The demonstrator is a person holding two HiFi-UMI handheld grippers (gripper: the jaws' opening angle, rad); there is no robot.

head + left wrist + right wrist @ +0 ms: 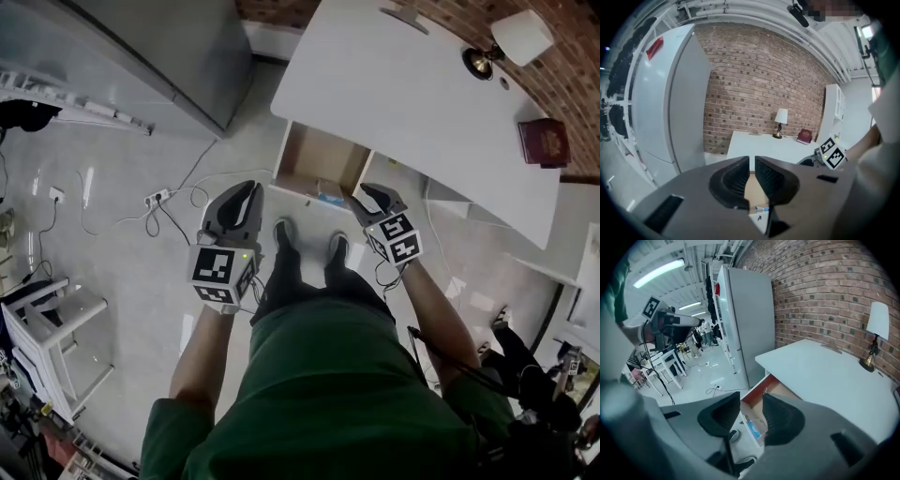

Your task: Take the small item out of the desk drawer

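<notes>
Where I stand, desk [403, 103]: white, just beyond my shoes [284, 230].
Drawer [314, 155]: pulled open, wooden inside.
Left gripper [246, 192]: jaws nearly together, empty.
Right gripper [370, 194]: jaws spread, empty, near drawer front.
Small item [328, 195]: blue, inside drawer's front edge.

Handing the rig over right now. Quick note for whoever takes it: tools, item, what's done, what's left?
Left tool: jaws a narrow gap apart, nothing between them, pointed toward the drawer.
Right tool: jaws open, empty, hovering near the drawer's front.
Drawer of the white desk is pulled out. The small blue item lies inside, near the front edge.
Done: drawer open.
Left: reach in, grip the item, lift it out. The right tool looks best placed for that.
</notes>
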